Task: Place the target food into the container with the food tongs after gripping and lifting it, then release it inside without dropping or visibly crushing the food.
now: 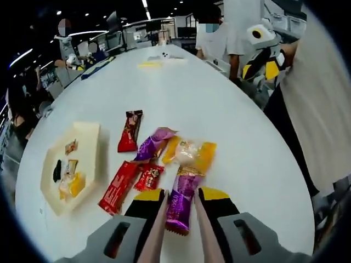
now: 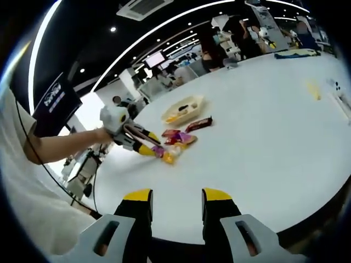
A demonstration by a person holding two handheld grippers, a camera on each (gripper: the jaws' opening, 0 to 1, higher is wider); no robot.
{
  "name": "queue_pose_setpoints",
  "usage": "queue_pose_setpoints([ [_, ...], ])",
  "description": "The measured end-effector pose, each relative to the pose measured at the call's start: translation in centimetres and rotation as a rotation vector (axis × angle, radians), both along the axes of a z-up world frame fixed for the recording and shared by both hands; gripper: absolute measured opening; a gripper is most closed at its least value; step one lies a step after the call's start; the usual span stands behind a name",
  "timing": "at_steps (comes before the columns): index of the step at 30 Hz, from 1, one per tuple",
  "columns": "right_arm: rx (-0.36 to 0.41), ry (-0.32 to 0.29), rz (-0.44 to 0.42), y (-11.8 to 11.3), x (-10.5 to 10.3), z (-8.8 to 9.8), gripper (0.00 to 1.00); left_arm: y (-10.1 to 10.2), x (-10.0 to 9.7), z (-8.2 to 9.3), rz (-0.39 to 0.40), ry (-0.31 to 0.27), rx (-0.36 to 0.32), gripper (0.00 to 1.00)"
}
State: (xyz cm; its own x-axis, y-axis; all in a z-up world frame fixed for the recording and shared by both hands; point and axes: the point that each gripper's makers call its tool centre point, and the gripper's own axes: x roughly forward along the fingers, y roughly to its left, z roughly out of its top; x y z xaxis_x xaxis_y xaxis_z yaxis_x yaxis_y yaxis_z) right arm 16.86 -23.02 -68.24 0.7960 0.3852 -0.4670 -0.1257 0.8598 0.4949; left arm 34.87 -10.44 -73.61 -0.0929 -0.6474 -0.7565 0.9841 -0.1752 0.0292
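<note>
In the left gripper view, the left gripper (image 1: 178, 204) carried a pair of food tongs (image 1: 159, 230) whose two pale arms ran forward between its yellow-tipped jaws. The tong arms straddled a purple snack packet (image 1: 181, 204) lying on the white table (image 1: 219, 109); whether they pinched it or merely flanked it could not be told. Just beyond the packet lay a clear-wrapped pastry with orange ends (image 1: 190, 154), touching a second purple wrapper (image 1: 153, 143). To the left sat a long red bar (image 1: 118, 187), a small red packet (image 1: 148, 176) and a dark red wrapper (image 1: 130, 131). Further left, a cream hexagonal tray (image 1: 90, 143) held a few small wrapped sweets.

In the right gripper view, the right gripper (image 2: 176, 198) hovered over bare table with its jaws parted and nothing between them. Far ahead, the left gripper (image 2: 143, 145), held in a person's hand, reached down to the cluster of snacks (image 2: 176, 141), with the tray (image 2: 184, 110) just behind.
</note>
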Motion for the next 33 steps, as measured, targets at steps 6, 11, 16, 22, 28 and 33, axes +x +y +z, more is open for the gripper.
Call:
queue_pose_setpoints([
  [6,0.005,0.002,-0.002,-0.1,0.1,-0.1,0.35,-0.1,0.3,0.0,0.081,0.001,-0.025,0.2],
  [11,0.004,0.004,0.009,0.1,0.2,-0.1,0.35,0.0,0.2,0.1,0.123,0.0,-0.041,0.19],
  [16,0.004,0.007,0.02,0.4,0.2,-0.1,0.35,0.0,-0.1,0.2,0.119,-0.028,-0.038,0.19],
  [22,0.006,0.007,0.038,0.8,0.2,-0.2,0.35,-0.1,-0.3,0.7,0.122,-0.049,-0.038,0.19],
  [28,0.006,0.001,0.055,1.4,0.4,0.0,0.35,0.0,-0.5,1.7,0.154,-0.046,-0.075,0.19],
  [33,0.007,-0.002,0.064,1.9,0.4,0.0,0.35,0.4,-0.6,2.0,0.191,-0.042,-0.093,0.19],
])
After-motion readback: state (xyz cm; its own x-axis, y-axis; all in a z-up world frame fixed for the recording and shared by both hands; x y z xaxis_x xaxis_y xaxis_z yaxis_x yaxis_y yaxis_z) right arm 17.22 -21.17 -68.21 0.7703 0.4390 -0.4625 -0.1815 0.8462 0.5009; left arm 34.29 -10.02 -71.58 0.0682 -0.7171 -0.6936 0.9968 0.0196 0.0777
